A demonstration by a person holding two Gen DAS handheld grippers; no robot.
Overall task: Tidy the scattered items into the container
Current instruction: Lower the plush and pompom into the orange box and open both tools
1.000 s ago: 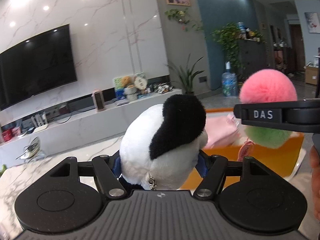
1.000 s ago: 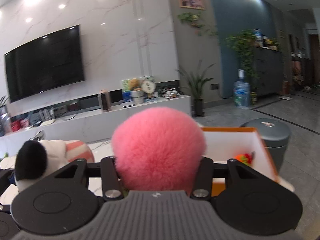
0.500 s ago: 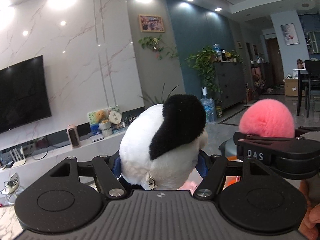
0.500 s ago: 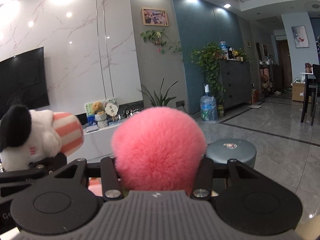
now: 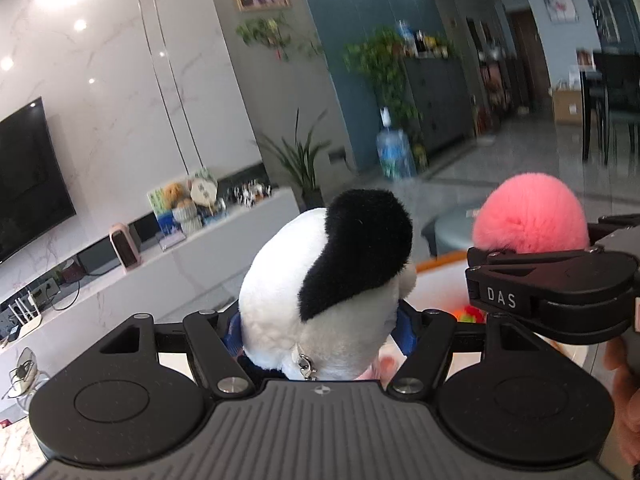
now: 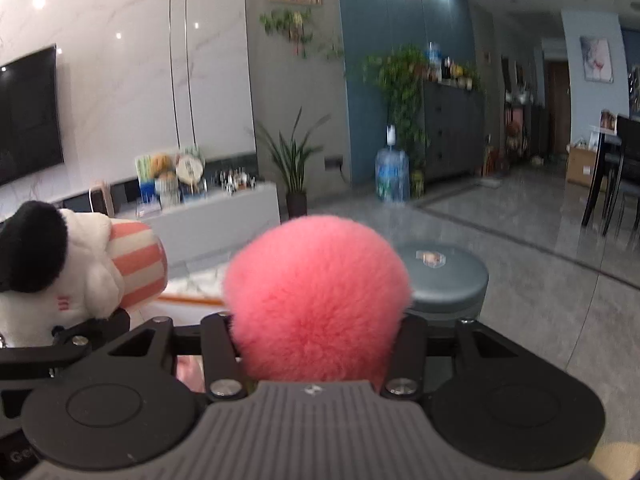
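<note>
My left gripper [image 5: 320, 328] is shut on a white and black plush panda [image 5: 320, 280], which fills the middle of the left wrist view. My right gripper [image 6: 316, 340] is shut on a fluffy pink pompom [image 6: 316, 300]. Both are held in the air side by side. The pompom [image 5: 528, 212] and the right gripper [image 5: 552, 292] show at the right of the left wrist view. The panda [image 6: 60, 272], holding a pink striped piece, shows at the left of the right wrist view. The orange-rimmed white box [image 5: 440, 276] lies below, partly hidden, with small colourful items inside.
A grey round stool [image 6: 444, 276] stands beyond the box. A white marble table [image 6: 200, 280] carries the box. A TV console [image 5: 180, 256] with toys and a TV [image 5: 24, 176] lie at the back left. Open floor is at the right.
Both grippers have swung to the right with their toys and then tipped down a little. The box's orange rim, out of sight half a second ago, shows again below.
</note>
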